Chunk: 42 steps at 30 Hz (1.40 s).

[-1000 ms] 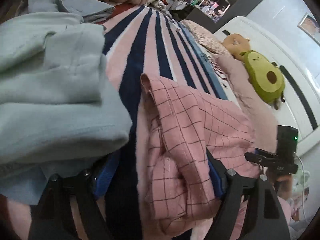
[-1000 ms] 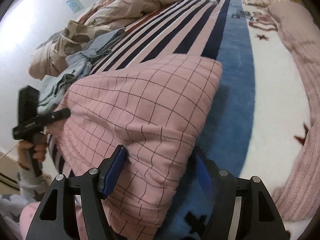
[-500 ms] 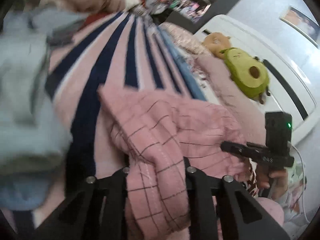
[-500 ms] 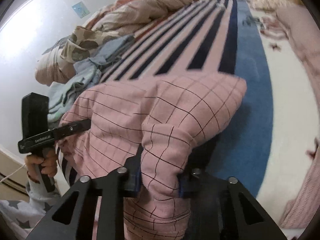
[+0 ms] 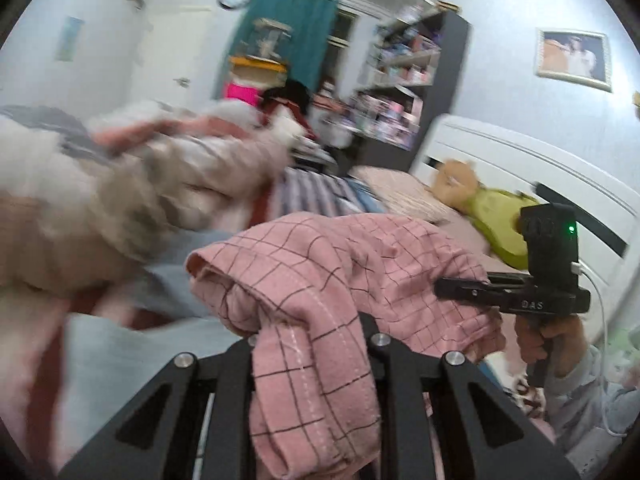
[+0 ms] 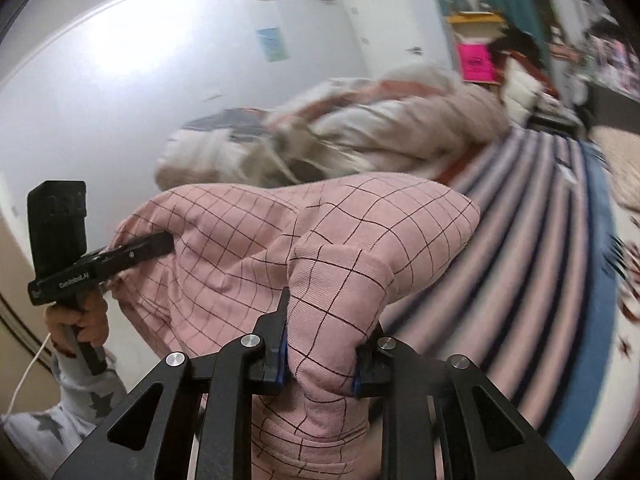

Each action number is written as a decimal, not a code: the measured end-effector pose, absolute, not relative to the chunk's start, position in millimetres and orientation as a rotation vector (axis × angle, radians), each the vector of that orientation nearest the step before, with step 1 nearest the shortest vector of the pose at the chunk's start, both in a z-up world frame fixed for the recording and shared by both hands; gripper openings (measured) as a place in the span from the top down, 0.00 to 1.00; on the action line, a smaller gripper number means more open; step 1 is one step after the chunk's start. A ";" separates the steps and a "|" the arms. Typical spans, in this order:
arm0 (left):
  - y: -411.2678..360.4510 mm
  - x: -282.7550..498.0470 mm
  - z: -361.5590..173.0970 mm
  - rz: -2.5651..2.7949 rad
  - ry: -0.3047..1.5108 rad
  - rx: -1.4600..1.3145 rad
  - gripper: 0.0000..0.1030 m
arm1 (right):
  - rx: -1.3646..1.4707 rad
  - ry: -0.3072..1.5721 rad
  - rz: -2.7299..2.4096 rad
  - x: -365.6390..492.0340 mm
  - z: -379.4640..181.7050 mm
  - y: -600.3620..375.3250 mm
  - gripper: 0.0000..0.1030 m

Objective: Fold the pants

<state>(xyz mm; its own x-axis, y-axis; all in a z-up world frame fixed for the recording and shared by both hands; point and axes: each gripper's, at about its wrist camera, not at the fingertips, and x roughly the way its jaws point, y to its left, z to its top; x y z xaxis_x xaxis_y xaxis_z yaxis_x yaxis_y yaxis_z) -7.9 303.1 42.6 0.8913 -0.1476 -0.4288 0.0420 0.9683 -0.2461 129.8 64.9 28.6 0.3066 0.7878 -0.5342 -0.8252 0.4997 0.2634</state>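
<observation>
1. The bed (image 6: pixel 532 264) fills the lower scene, under a blanket striped pink, white and navy, with a blue band and a white starred part to the right in the right wrist view.
2. A blurred heap of bedding and clothes (image 5: pixel 120 192) is piled at the far left side of the bed, against the white wall.
3. The pants (image 5: pixel 320 280), pink with a thin dark check, hang bunched between the two grippers, lifted above the blanket.
4. A dark shelf unit (image 5: pixel 404 80) full of small items stands past the bed, beside a teal curtain.
5. The left gripper (image 5: pixel 312 344) has its jaws drawn narrow, pinching a thick fold of the pants that spills down over its frame.
6. The right gripper (image 6: pixel 320 344) is likewise clamped tight on a bunched fold of the pants, the blue pads pressing in from both sides.
7. A green avocado plush (image 5: pixel 500 220) lies by the white headboard, next to a tan plush.
8. A hand (image 6: pixel 80 320) in a star-print sleeve grips the left gripper's handle.
</observation>
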 end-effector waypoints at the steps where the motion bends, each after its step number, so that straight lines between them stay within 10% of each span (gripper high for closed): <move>1: 316.6 -13.0 44.7 -0.066 0.457 -0.224 0.86 | -0.069 0.664 1.086 129.1 27.8 78.0 0.84; 16: 421.6 -16.3 -90.0 0.155 0.650 -0.352 0.77 | -0.238 0.911 1.127 147.4 -102.3 218.2 0.82; 23: 419.9 -25.1 -85.7 0.184 0.650 -0.348 0.63 | -0.262 0.889 1.109 149.0 -101.5 209.5 0.75; 27: 411.9 -30.1 -74.3 0.308 0.633 -0.251 0.34 | -0.303 0.867 1.094 141.5 -96.1 205.3 0.72; 42: 347.2 -49.0 -35.6 0.401 0.525 -0.089 0.18 | -0.374 0.806 1.097 106.3 -69.8 166.5 0.46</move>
